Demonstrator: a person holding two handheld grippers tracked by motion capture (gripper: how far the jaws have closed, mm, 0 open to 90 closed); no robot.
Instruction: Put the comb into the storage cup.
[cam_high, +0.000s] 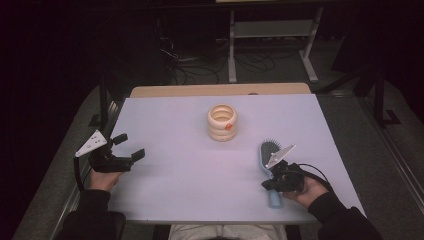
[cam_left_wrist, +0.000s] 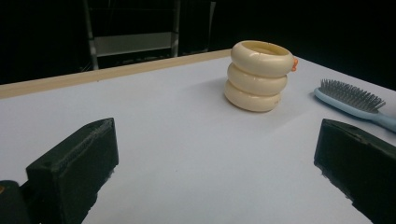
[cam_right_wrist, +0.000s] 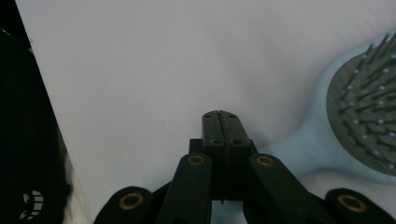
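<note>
A cream holder made of three stacked rings, with an orange dot on its side, stands upright at the middle of the white table. A light blue hairbrush lies bristles up at the front right, handle toward the person. My right gripper is shut with nothing between its jaws, just above the brush handle. In the right gripper view its closed tip sits left of the brush head. My left gripper is open at the table's left edge. From the left gripper the holder and brush lie ahead.
A wooden strip runs along the table's far edge. Beyond it are a dark floor with cables and a metal stand. A dark object lies past the table's edge in the right gripper view.
</note>
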